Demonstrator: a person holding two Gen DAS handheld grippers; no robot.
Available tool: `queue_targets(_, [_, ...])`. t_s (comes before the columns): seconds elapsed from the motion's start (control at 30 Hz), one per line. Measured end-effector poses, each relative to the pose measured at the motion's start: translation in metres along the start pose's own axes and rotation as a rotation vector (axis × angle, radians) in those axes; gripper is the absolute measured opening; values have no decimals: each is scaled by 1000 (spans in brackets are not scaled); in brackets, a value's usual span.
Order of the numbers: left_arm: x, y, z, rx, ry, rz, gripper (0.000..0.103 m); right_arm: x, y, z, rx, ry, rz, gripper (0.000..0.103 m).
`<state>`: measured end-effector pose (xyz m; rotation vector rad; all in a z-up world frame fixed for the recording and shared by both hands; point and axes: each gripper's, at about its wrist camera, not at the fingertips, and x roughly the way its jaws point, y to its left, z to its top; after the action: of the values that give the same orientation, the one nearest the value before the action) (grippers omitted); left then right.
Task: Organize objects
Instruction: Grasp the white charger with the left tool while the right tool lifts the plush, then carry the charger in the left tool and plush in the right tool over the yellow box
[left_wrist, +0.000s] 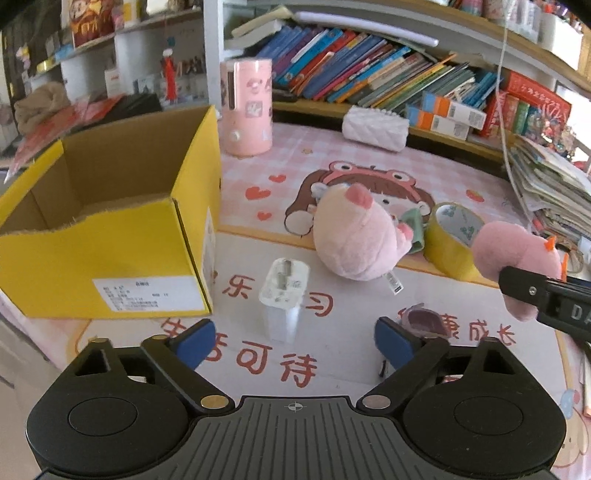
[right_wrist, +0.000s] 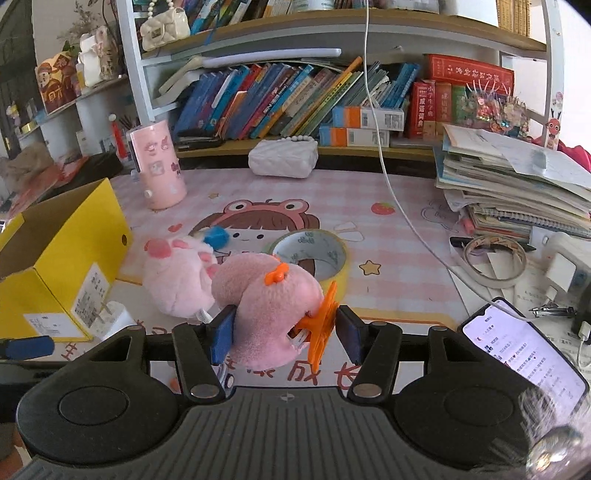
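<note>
Your right gripper (right_wrist: 282, 332) is clamped on one pink plush with orange bits (right_wrist: 266, 295), held clear of the mat (right_wrist: 399, 266). Your left gripper (left_wrist: 295, 341) is spread wide with nothing gripped; one white charger (left_wrist: 282, 295) stands just ahead of it. Count: two pink plushes, the second (left_wrist: 351, 236) lying on the mat; one yellow tape roll (left_wrist: 448, 236); one yellow box (left_wrist: 110, 229), open. The box's white label is unreadable. The mat's red Chinese print includes "可待".
</note>
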<state>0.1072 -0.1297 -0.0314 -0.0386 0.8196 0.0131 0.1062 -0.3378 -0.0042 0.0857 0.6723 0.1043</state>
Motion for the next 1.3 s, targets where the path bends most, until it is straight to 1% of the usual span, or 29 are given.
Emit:
queue_targets(0.07, [6,1,0,-6,14,22,87,3,1,-1,-6,9,7,55])
queue_targets(0.13, [10,3,1,-14,17,40,81,6,1,-1,-13,17,14,55])
queue_targets(0.17, [13,4,2,-19,18,47,80,7,2,0,-16,20,17,55])
queue_targets(0.2, [14,4,3,-23,17,51,76,9,2,0,-19,23,19,55])
queue_targets(0.23, [16,5,4,-27,17,51,70,10,2,1,-22,26,20,55])
queue_targets(0.27, [18,5,5,-27,16,47,68,12,2,1,-24,28,19,55])
queue_targets(0.33, [23,4,8,-21,11,43,59,15,1,2,-25,32,19,55])
queue_targets(0.43, [31,3,13,-10,11,45,53,18,-1,4,-26,35,19,55])
queue_targets(0.47, [35,2,15,-5,19,51,50,18,-1,4,-26,34,20,55])
queue_targets(0.5, [39,1,17,-3,28,51,45,18,-1,4,-26,34,20,55])
queue_targets(0.57, [47,0,19,3,47,43,42,20,-2,6,-30,38,18,55])
queue_targets(0.6, [51,-1,19,9,58,40,37,21,-2,6,-31,40,18,55])
queue_targets(0.67, [59,-2,16,18,88,31,35,23,-3,5,-32,45,18,55])
queue_targets(0.73, [60,-3,14,36,80,30,29,23,-2,4,-36,48,16,55])
queue_targets(0.83, [56,1,14,32,81,-6,24,21,-1,3,-39,43,7,55])
queue_targets(0.93, [47,9,14,29,69,-35,24,16,3,-1,-33,33,-10,55])
queue_targets(1.17, [-5,41,16,18,-43,-154,25,-4,29,-9,-25,13,-16,55])
queue_targets(1.3, [-30,66,11,4,-87,-178,25,-16,56,-15,-35,8,-2,55])
